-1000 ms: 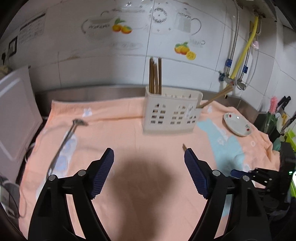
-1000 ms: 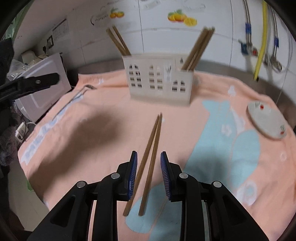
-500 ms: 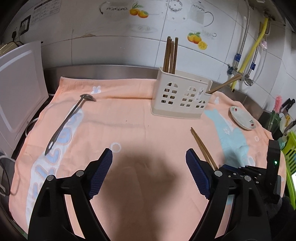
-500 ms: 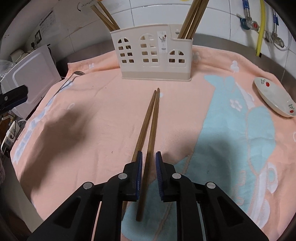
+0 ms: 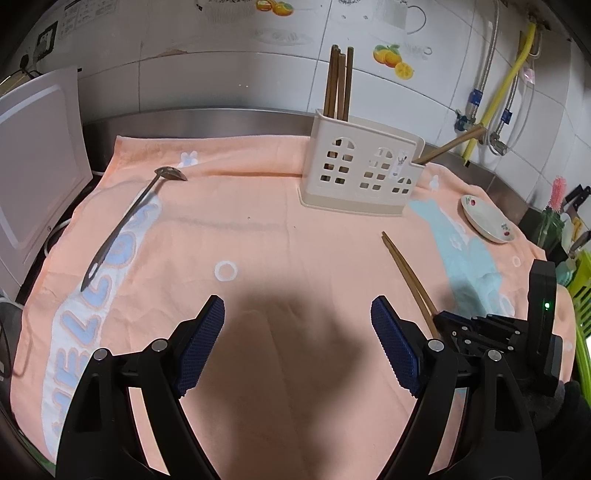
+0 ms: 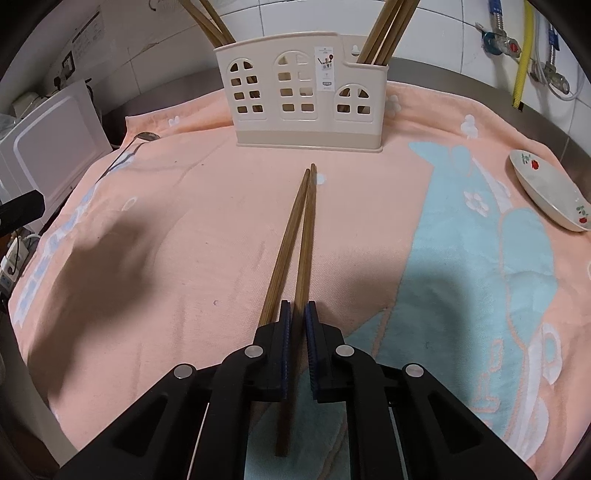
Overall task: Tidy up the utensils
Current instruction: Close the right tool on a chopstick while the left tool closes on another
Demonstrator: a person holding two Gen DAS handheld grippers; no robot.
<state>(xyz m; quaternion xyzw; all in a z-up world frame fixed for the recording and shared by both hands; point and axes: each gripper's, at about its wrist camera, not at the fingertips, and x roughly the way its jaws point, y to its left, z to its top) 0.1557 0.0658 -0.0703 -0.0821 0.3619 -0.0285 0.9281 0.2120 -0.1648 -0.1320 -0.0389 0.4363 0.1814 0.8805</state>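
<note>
We note the right gripper (image 6: 297,314) clenched on 1 of 2 loose chopsticks (image 6: 301,236) lying mid-towel (image 6: 192,229), just short of the holder (image 6: 295,103); left gripper (image 5: 297,325) released. Ladle (image 5: 129,218) far left, dish (image 6: 546,192) right, tiled wall (image 5: 221,74) behind.

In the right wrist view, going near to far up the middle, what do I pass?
right gripper closed on one chopstick of the chopstick pair → the pair's far tips on the towel → utensil holder → tiled wall.
</note>
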